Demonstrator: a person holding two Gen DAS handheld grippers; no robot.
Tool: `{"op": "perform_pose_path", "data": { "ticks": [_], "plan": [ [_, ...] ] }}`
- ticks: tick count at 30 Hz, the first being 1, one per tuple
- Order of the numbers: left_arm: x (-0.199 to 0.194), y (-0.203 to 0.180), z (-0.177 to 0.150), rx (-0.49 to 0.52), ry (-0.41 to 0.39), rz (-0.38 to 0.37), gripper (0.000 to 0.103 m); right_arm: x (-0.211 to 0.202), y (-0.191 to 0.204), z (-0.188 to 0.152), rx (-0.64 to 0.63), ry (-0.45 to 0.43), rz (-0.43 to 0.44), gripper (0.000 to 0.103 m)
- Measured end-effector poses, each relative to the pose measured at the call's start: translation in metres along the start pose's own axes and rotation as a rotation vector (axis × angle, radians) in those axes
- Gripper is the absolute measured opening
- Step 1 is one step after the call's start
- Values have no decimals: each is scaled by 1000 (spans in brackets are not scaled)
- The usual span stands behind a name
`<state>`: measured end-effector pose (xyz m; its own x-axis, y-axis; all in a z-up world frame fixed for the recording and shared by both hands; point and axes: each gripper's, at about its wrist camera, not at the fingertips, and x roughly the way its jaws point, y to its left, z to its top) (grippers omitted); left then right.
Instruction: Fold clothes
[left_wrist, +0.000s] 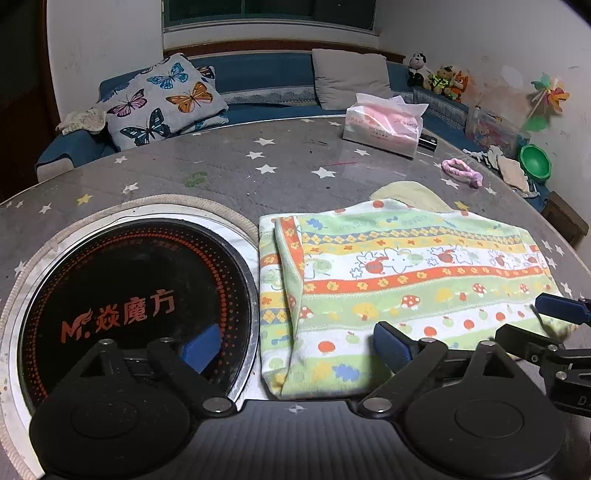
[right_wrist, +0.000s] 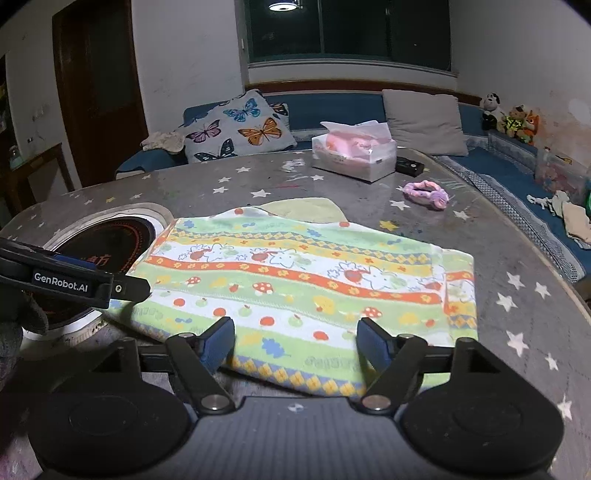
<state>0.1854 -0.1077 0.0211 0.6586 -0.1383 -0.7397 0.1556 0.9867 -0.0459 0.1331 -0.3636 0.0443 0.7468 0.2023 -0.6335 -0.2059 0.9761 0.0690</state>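
My left gripper and my right gripper are both wide open and hold nothing. The folded cloth with mushrooms and apples lies flat on the gray tabletop with white stars. Left of the cloth is a round black cooker. Behind the cloth are a tissue box and a blue sofa.

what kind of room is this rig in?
Most likely a home living or dining room: a blue sofa with a butterfly cushion behind a table with a built-in cooktop, and plush toys on the ledge.
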Motion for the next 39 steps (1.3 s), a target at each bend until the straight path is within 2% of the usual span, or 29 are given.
{"op": "perform_pose_path", "data": {
  "ticks": [5,13,15,21,39],
  "plan": [
    [-9,-4,-5,21,-9,7,98,-8,-1,-6,19,-7,-8,87],
    [-19,-6,-16,30,-17,5,101,-18,3,-17,49,-11,-22,93],
    [-21,-5,-19,29,-16,5,102,-20,5,-18,53,-12,-29,99],
    [-27,-3,-29,26,-17,10,103,-26,9,-23,51,-17,-45,103],
    [-45,0,-50,20,-32,19,103,-37,15,-43,87,-20,-66,103]
  ]
}}
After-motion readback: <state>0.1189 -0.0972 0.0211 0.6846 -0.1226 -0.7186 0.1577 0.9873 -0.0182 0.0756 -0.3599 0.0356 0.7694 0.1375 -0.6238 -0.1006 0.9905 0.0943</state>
